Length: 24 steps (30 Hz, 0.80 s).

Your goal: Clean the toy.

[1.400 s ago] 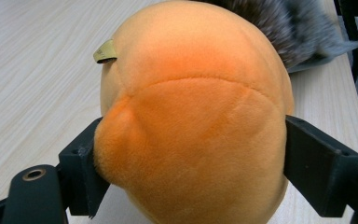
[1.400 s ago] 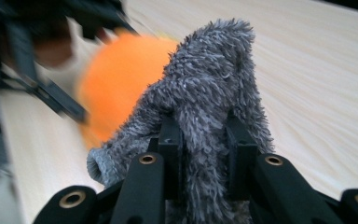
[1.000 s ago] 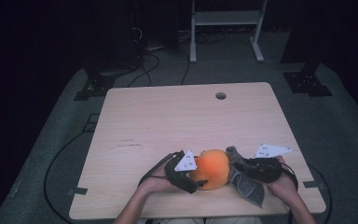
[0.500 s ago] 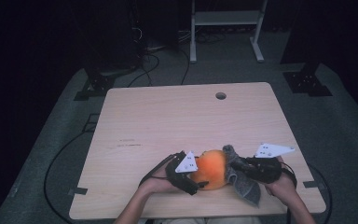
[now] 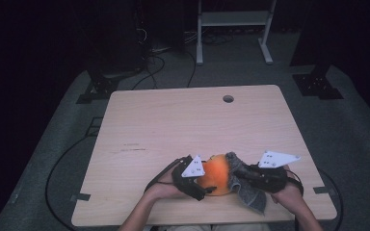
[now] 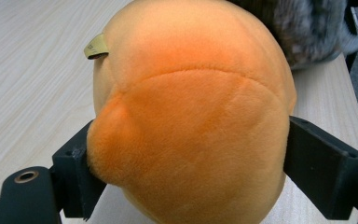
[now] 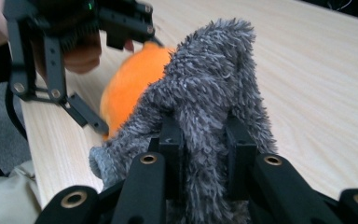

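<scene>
An orange plush ball [image 5: 217, 174] rests near the table's front edge. My left gripper [image 5: 206, 179] is shut on it; in the left gripper view both jaws dent the sides of the plush ball [image 6: 191, 102], which carries a small tag [image 6: 95, 46]. My right gripper [image 5: 237, 176] is shut on a grey fuzzy cloth [image 5: 251, 198] and holds it against the ball's right side. In the right gripper view the cloth [image 7: 212, 79] stands up between the jaws of my right gripper [image 7: 205, 140], with the orange ball [image 7: 130, 79] behind it.
The wooden table [image 5: 183, 125] has a round cable hole [image 5: 228, 98] near its far edge. Cables [image 5: 62, 168] run over the grey floor at the left. A white frame [image 5: 233, 29] stands beyond the table.
My right gripper has shifted slightly up and toward the ball, bringing the grey cloth closer onto its right side. The left gripper and the ball stayed put.
</scene>
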### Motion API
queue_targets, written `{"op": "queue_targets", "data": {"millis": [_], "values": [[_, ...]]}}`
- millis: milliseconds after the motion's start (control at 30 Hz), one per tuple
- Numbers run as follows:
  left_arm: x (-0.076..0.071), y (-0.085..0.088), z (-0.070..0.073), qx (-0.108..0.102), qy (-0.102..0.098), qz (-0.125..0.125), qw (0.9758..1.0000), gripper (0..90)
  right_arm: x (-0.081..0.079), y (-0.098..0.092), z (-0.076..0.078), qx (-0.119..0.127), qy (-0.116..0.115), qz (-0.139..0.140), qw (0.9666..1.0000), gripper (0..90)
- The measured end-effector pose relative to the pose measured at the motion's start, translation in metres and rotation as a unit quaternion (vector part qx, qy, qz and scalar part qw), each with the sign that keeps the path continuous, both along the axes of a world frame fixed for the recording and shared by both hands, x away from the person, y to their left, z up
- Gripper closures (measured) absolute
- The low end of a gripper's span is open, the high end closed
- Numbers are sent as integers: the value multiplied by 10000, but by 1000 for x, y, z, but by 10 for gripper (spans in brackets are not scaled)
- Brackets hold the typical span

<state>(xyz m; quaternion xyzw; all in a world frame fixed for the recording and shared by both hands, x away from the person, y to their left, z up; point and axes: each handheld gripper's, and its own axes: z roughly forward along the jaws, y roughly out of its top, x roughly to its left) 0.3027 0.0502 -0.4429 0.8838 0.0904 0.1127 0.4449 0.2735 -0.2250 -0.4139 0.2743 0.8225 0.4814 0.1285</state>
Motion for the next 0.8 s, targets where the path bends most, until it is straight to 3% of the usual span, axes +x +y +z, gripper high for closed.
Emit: {"op": "queue_targets", "data": {"millis": [67, 133, 167, 233, 300, 333, 433, 500, 567, 600, 633, 733, 800], "values": [[1, 0, -1, -80, 35, 41, 10000, 146, 4, -3, -8, 40, 101, -46, 9999, 725], [2, 0, 0, -126, 104, 95, 9998, 146, 7, -8, -12, -260, 102, -351, 9990, 727], [2, 0, 0, -137, 100, 107, 9998, 147, 7, -11, -11, -300, 95, -423, 9986, 727], [2, -1, 0, -146, 103, 127, 9998, 148, 2, -13, -5, -7, 47, -314, 9995, 724], [-1, -4, -1, -173, 63, 93, 9998, 150, -2, -9, 3, 438, -9, 41, 9990, 722], [-2, -5, -1, -175, 31, 82, 9998, 150, -3, -5, 5, 447, -58, 151, 9989, 722], [-2, -5, 1, -121, -8, 65, 9999, 148, -3, 8, -1, -87, -193, 164, 9996, 724], [1, -4, 2, -338, 196, 135, 9991, 119, -2, 6, -5, -177, -213, 103, 9996, 724], [6, -2, 2, -630, 573, 342, 9958, 93, -3, 3, -6, -213, -220, -29, 9995, 724], [8, -1, 0, -675, 711, 388, 9944, 94, -3, 2, -6, -249, -246, -50, 9994, 724], [9, -1, -1, -717, 748, 413, 9938, 104, -3, 1, -6, -275, -232, -89, 9993, 724], [7, -2, 1, -798, 529, 516, 9941, 212, -3, -2, -1, -372, -275, -262, 9986, 725], [3, -7, 6, -748, 261, 515, 9955, 241, -9, 1, 12, -349, -564, -387, 9971, 726]]}}
